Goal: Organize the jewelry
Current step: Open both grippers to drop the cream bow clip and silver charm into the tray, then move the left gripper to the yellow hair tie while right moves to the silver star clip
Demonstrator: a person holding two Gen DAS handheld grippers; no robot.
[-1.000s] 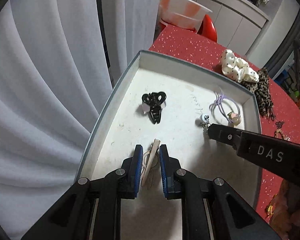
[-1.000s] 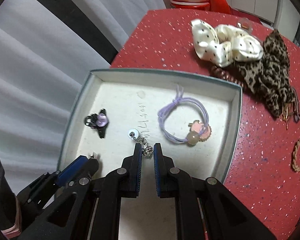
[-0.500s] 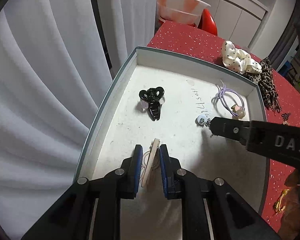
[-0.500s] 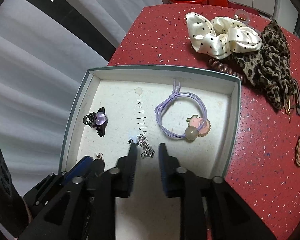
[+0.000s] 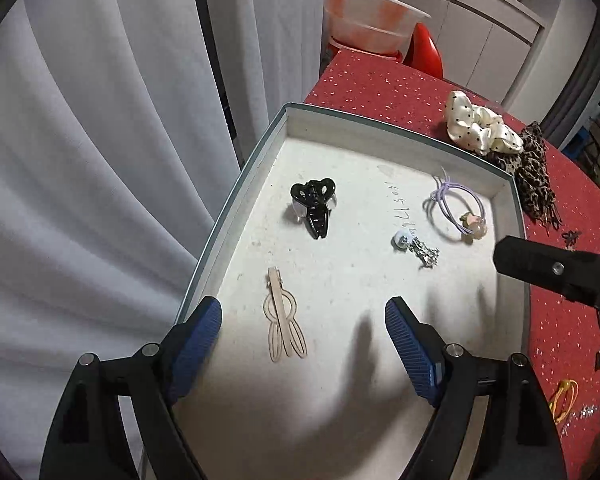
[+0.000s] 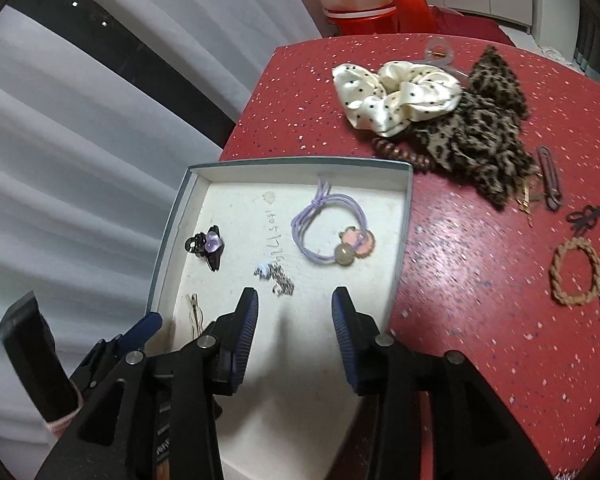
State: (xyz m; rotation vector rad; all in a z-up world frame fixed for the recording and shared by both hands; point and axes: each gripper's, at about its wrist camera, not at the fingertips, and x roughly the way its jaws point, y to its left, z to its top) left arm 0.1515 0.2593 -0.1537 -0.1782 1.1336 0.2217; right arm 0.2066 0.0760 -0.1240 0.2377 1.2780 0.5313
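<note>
Left wrist view shows your left gripper spread wide, its jaws just opened, around the flat beige metal hair clip. It is thin, stiff and slippery; pinch its edges.

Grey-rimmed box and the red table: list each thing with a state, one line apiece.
Grey-rimmed white box: open, lidless.
Beige flat hair clip: lying flat in box, released.
Black claw clip with lilac heart: closed, in box.
Silver chain charm: loose in box.
Lilac hair tie: in box.
Left hand-held gripper: open, just widened.
Right hand-held gripper: open, empty.
Cream dotted scrunchie: still on table.
</note>
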